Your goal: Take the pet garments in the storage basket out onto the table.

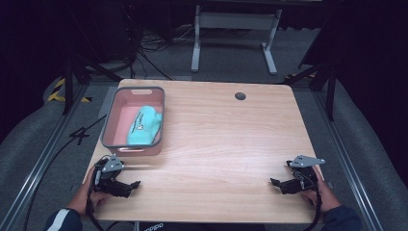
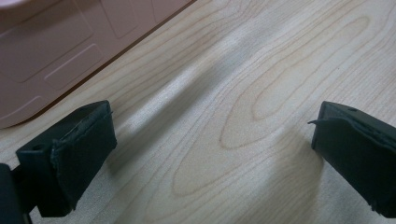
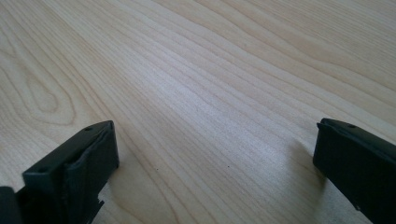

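Left claw: your left claw (image 1: 131, 185) rests just in front of the bin (image 1: 108, 137), jaws wide apart, empty.
Right claw: your right claw (image 1: 276, 183) rests far right of the bin, jaws spread, empty.
Bin: pink, on the desk (image 1: 226, 144), holding a teal cloth (image 1: 144, 126).

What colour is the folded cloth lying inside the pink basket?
Turquoise folded cloth with a small printed patch; clearest in the high view.

open tabletop (image 1: 226, 139), bin (image 1: 109, 126) far-left
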### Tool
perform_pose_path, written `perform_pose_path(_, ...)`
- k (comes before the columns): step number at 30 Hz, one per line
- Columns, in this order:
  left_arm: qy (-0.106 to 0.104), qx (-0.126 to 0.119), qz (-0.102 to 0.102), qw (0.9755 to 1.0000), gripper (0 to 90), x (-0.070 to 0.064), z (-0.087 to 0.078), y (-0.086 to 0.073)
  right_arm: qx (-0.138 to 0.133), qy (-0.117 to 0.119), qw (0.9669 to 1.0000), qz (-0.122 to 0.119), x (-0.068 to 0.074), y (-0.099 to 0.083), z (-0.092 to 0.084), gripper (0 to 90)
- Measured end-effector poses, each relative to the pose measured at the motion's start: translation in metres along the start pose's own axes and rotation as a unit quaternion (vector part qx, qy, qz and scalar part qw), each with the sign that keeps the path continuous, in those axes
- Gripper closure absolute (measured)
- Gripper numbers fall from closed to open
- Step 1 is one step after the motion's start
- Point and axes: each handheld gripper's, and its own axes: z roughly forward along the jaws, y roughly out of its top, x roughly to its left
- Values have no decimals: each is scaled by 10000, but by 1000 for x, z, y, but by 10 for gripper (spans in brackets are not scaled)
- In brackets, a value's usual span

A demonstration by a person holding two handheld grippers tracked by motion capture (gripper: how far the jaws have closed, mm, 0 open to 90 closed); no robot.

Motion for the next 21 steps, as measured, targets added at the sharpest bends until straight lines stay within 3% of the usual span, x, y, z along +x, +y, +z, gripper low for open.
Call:
perform_pose_path(10,72,27,-71,9999,15,-3,-3,-2,1,-1,10000,-1,0,0,0,4)
perform_pose_path(14,-14,242,38,9997,17,-1,-6,0,0,-2,10000,-2,0,0,0,4)
perform_pose_path(17,-87,249,130,9996,76,-4,-10,1,1,18,10000,6,0,0,0,3)
perform_pose_path(19,-148,244,208,9994,183,-4,-13,1,1,19,10000,4,0,0,0,3)
perform_pose_path(21,-68,217,198,9995,155,-4,-18,1,1,18,10000,7,0,0,0,3)
